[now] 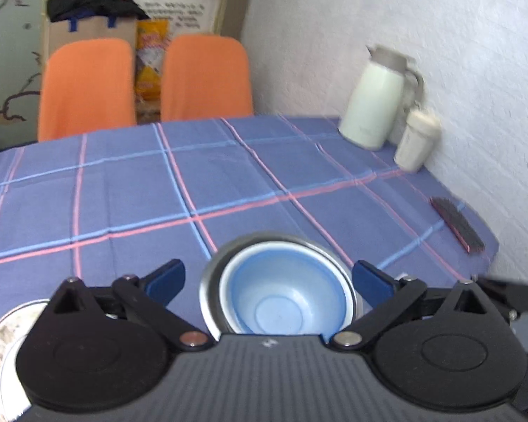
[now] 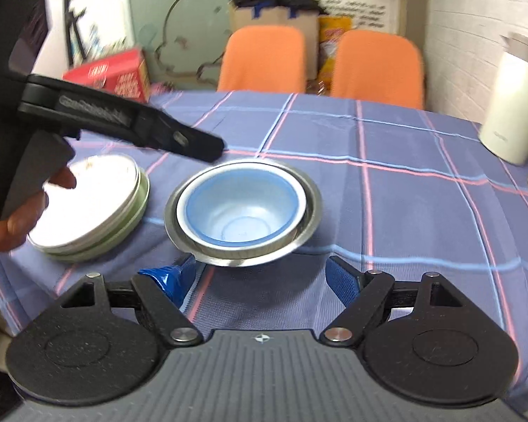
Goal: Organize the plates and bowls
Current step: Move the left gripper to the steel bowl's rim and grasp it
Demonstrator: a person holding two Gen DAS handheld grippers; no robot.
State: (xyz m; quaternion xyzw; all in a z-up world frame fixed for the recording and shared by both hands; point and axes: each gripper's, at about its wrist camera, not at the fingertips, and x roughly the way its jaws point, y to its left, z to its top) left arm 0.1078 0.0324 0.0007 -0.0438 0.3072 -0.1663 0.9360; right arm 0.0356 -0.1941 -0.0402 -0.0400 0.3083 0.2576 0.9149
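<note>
Bowls nested, plates stacked; both claws released and empty.

The pale blue plastic bowl (image 2: 241, 207) is seen seated inside the round stainless-steel bowl (image 2: 309, 211), mid-table on the blue checked tablecloth (image 2: 387, 211). Just beside it, apart, 2 round white plates with pale green rims (image 2: 98, 207) are stacked. The left gripper (image 1: 269, 283) is held spread above the nested bowls; the right gripper (image 2: 260, 279) is spread just short of them. If the set is to be shifted, the steel rim should be pinched squarely so that both bowls are carried level.

The left gripper's body hides the plate stack (image 1: 3, 330) partly; poster text (image 1: 172, 7) blurs unreadable.
</note>
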